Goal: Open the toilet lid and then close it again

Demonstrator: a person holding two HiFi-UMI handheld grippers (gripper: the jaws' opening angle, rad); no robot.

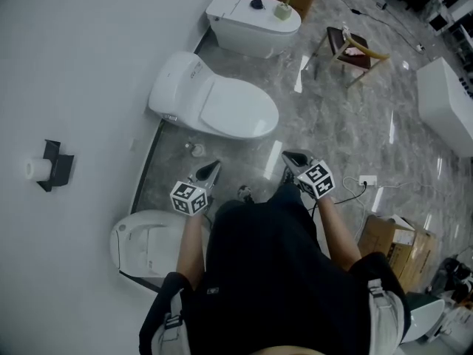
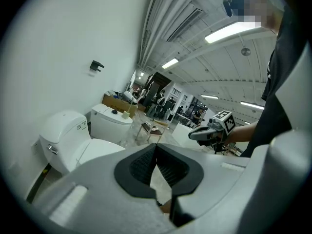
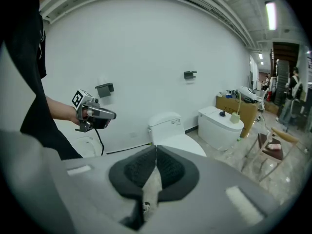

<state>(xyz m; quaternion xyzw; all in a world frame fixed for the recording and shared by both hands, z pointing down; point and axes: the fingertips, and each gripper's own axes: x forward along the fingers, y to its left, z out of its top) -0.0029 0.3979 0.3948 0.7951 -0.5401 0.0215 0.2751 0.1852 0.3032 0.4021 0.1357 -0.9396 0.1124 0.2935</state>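
Three toilets (image 1: 181, 80) (middle lid (image 1: 236, 109) down), two closed tools, left tool (image 1: 214, 167), right tool (image 1: 290, 157)

A workshop-like hall: three toilets (image 1: 214, 103) stand along one wall (image 1: 74, 65), cardboard boxes (image 1: 390, 244) nearby.

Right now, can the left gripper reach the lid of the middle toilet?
Probably yes, after a step forward. The left gripper, jaws shut, hangs short of the closed lid, with floor between them. Nothing seems to block the way.
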